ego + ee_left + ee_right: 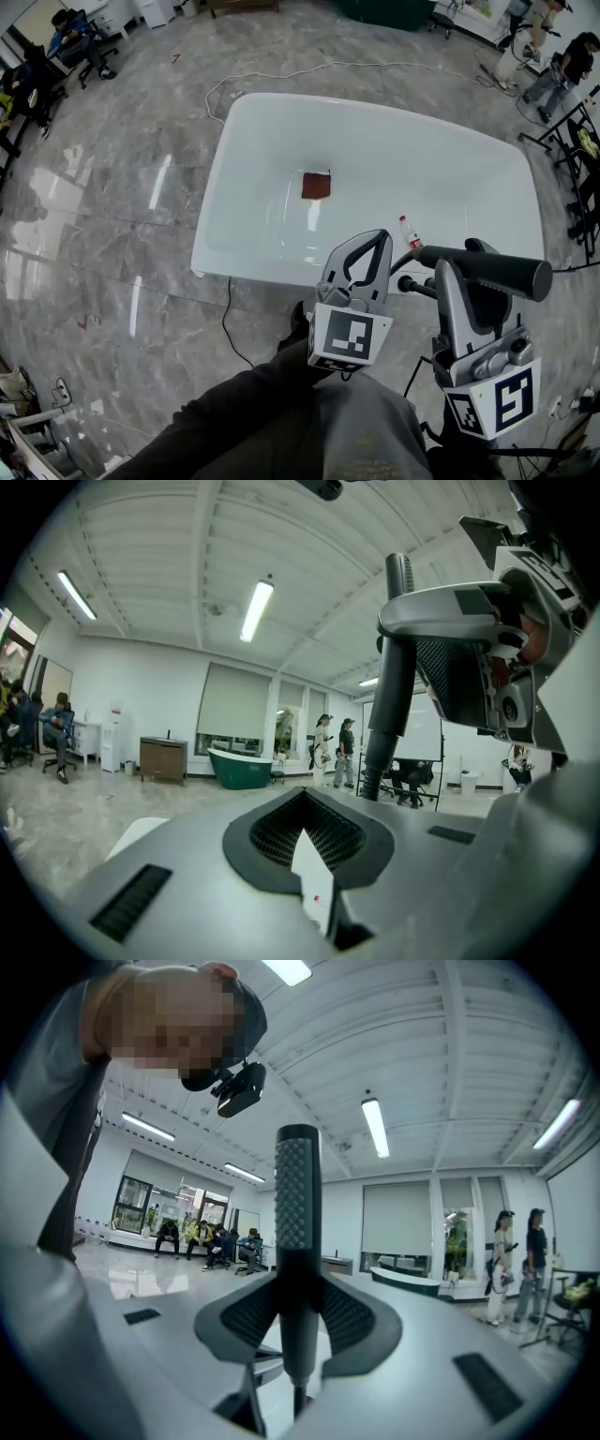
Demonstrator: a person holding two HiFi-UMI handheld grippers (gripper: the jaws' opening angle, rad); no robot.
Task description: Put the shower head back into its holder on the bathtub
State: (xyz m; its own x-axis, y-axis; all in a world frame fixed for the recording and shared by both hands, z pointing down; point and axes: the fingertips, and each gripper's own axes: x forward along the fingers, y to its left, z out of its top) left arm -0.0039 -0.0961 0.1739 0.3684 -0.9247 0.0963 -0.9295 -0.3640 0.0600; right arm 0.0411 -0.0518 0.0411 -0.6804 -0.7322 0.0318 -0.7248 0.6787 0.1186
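Beside the glossy white rounded bathtub [217, 178], the right gripper [461, 269] pinches a dark stippled cylindrical shower head [511, 274]; the left gripper [378, 244] has its jaws pressed together, empty

Glossy grey marble floor [103, 216]; white walls [141, 691]; long fluorescent ceiling tubes [255, 611]; brown wooden cabinet [162, 758] near dark-green freestanding tub [240, 767].

Place: open lab hall | marble floor [112, 187], freestanding bathtub [211, 216], office chairs [94, 58], strip lights [255, 611]
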